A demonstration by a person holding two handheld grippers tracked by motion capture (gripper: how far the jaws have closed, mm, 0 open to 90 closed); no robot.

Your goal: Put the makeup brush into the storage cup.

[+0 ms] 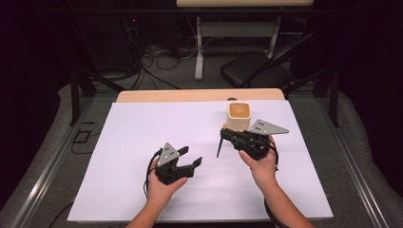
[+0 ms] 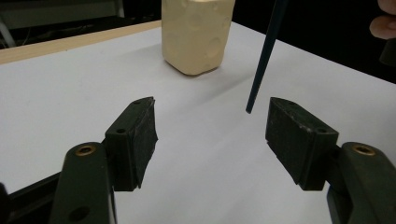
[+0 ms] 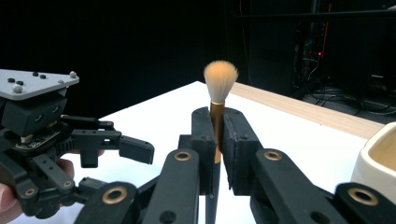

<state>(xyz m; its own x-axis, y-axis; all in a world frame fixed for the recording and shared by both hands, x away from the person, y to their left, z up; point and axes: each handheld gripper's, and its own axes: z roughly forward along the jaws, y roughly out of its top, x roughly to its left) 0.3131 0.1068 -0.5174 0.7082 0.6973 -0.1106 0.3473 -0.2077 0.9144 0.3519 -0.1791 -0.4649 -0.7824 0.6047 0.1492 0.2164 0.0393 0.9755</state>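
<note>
A makeup brush [image 3: 220,79] with pale bristles, a gold ferrule and a dark thin handle stands upright, bristles up, clamped between the pads of my right gripper [image 3: 217,128]. In the high view my right gripper [image 1: 224,135] holds the brush [image 1: 220,146] above the white sheet, its handle tip pointing down, just in front of a cream square cup [image 1: 239,116]. My left gripper [image 1: 192,156] hovers to the left of the brush, open and holding nothing. In the left gripper view its jaws [image 2: 212,135] stand wide apart, with the handle [image 2: 264,56] and the cup [image 2: 196,35] beyond them.
A white sheet [image 1: 142,133] covers the wooden table [image 1: 199,95]. The cup's rim [image 3: 376,158] sits at the right edge of the right gripper view. Beyond the table's far edge stand a black chair [image 1: 254,71], table legs and loose cables on the floor.
</note>
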